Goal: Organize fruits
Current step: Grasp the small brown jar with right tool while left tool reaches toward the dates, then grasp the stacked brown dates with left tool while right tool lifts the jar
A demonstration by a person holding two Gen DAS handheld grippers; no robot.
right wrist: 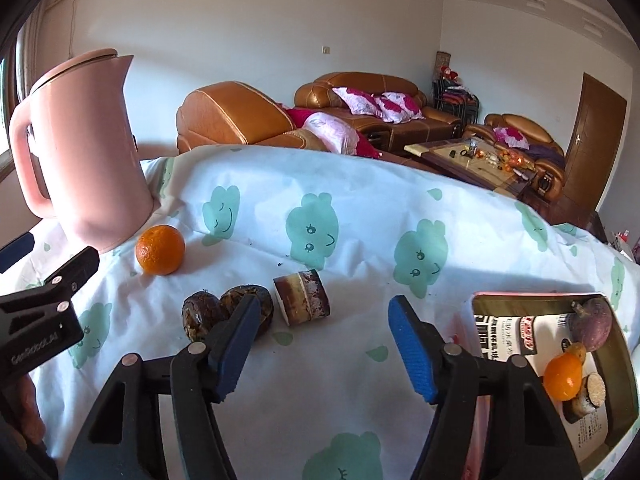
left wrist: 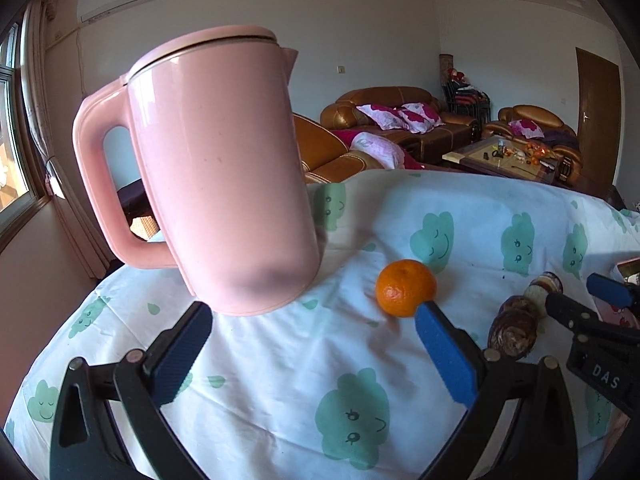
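Observation:
A round orange (left wrist: 406, 287) lies on the cloud-print cloth just ahead of my left gripper's (left wrist: 314, 312) right fingertip; that gripper is open with only cloth between its pads. Right of the orange lie two wrinkled brown fruits (right wrist: 200, 316) and a short cut cane piece (right wrist: 302, 298). My right gripper (right wrist: 325, 306) stands open over bare cloth, its left finger in front of the second brown fruit (right wrist: 256, 294). A cardboard box (right wrist: 548, 305) at the right holds a purple fruit (right wrist: 590, 324), a small orange fruit (right wrist: 564, 374) and cut cane pieces (right wrist: 588, 394).
A tall pink kettle (left wrist: 216, 168) stands on the cloth at the left, close behind my left gripper. The cloth's far edge (right wrist: 360, 160) drops off toward brown sofas (right wrist: 360, 108) and a low coffee table (right wrist: 480, 164). A hand (right wrist: 28, 412) shows at the lower left.

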